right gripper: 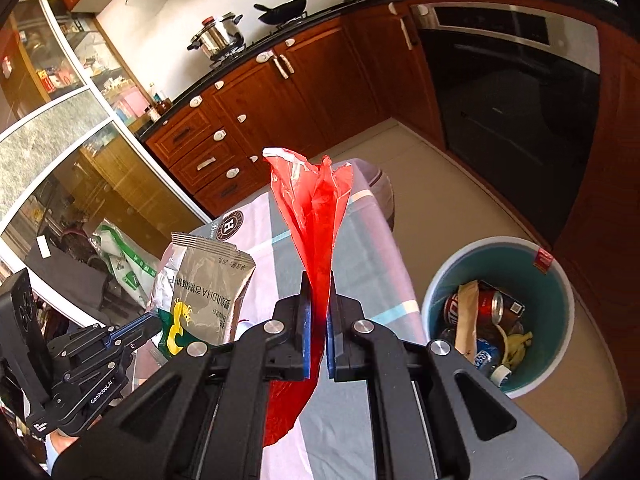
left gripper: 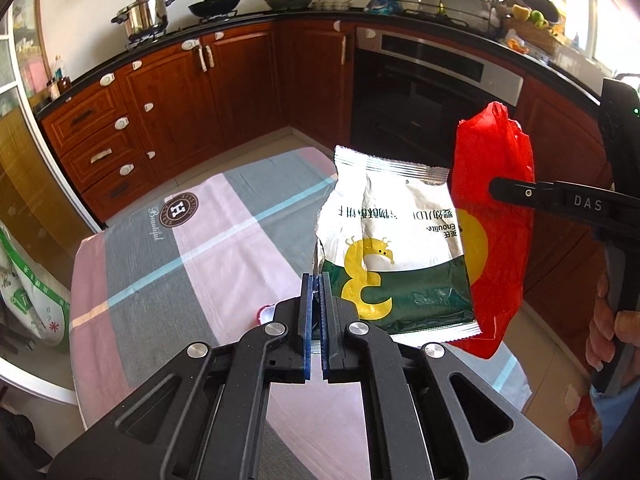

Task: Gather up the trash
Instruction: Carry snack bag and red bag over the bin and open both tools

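- Holding both pieces of trash off the bench (left gripper: 168, 264), you have the lifting done; the drop into the bin is what remains.
- Your left tongs (left gripper: 316, 300) are clenched on the lower edge of the snack packet (left gripper: 384, 240), which stands upright above the cloth.
- Your right tongs (right gripper: 319, 312) are clenched on the red plastic bag (right gripper: 316, 208), its loose end fanning upward past the pads and its tail hanging below them.
- The waste bin (right gripper: 560, 280) sits on the floor just beside the bench, on your right, and already holds soda cans, a brown paper strip, a banana peel and a bottle, so earlier items look collected.
- On the bench itself you can see only a small pink object (left gripper: 264, 314) near the left tongs, partly hidden; I cannot tell what it is or whether it counts as trash.
- The packet is crinkled foil-lined film, silver on one face, printed white, green and yellow on the other, with crimped seams; it looks empty and light.
- The red bag is thin, translucent and limp, gathered into soft pleats where you pinch it.
- The bench cloth is matte woven fabric in pink and grey blocks.
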### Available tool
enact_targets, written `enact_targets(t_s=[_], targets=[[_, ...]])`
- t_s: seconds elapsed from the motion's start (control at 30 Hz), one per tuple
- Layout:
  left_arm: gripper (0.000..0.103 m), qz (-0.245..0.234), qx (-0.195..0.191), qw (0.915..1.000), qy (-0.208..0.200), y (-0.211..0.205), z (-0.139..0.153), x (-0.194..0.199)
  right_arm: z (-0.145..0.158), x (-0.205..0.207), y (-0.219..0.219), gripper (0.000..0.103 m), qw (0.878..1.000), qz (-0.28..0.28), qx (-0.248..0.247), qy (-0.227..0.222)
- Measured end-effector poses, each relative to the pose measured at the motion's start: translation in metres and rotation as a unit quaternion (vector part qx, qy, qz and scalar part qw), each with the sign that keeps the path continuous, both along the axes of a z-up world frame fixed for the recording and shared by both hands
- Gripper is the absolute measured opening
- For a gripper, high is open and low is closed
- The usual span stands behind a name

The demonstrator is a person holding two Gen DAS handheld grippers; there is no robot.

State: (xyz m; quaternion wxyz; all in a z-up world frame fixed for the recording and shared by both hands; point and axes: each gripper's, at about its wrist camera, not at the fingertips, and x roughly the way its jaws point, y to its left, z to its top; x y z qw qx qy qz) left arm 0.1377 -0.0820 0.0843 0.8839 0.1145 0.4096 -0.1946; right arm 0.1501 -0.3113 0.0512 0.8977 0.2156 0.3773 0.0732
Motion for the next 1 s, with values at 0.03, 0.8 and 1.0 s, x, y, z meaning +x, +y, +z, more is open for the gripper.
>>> enact_targets(t_s=[0.03, 0.8, 1.0], targets=[[0.004, -0.004, 0.003, 1.0000, 0.001, -0.008, -0.001, -0.001, -0.001, -0.005, -0.008, 0.005, 1.000, -0.006, 0.002, -0.001], [0.004, -0.123, 0.088, 0.9854, 0.078, -0.215, -0.099, 0.015, -0.062, -0.051, -0.177, 0.006, 0.985, -0.154, -0.067, 0.045], [0.004, -0.129, 0.096, 0.9812, 0.107, -0.236, -0.130, 0.026, -0.083, -0.035, -0.181, 0.006, 0.981, -0.145, -0.103, 0.075]])
